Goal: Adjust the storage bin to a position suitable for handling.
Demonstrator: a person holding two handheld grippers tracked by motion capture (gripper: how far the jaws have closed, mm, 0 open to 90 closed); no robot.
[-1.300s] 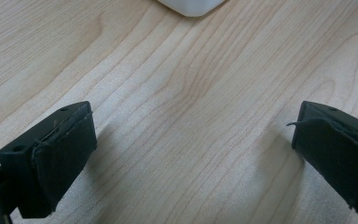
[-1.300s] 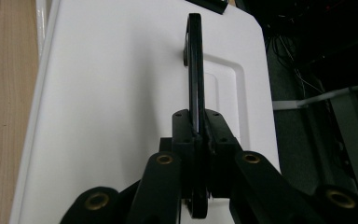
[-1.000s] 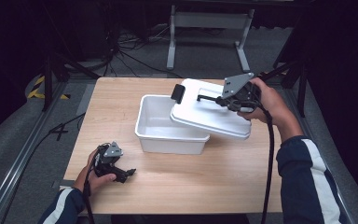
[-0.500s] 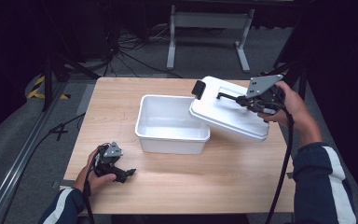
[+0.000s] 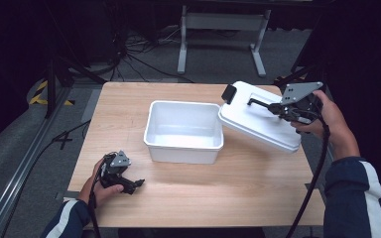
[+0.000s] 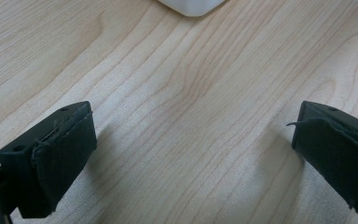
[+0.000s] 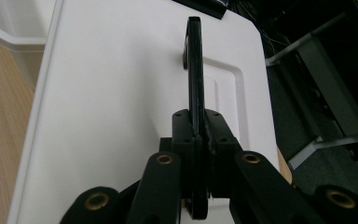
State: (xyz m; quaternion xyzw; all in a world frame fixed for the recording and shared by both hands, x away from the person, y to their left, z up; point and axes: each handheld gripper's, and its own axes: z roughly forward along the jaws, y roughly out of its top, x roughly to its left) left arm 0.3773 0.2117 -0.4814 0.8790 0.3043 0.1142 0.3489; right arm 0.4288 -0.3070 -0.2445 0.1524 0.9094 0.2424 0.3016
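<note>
At the near left corner of the wooden surface (image 5: 258,193), the person's left hand (image 5: 95,186) rests with the left claw (image 5: 138,183) lying low against the wood. In the left gripper view its two black jaws stand wide apart, released, with bare wood grain between them and a rounded corner of white plastic at the top edge. Near the middle of the surface sits the white plastic bin (image 5: 184,130), open-topped and upright. Just right of it, the white lid (image 5: 258,121) is tilted, its left edge beside the bin's right rim; whether they touch cannot be told. The lid carries a black latch (image 5: 228,92) at its far left end. The right claw (image 7: 197,135) is clenched on the lid's thin black handle (image 7: 194,70), held by the right hand (image 5: 331,121) over the surface's right edge.
</note>
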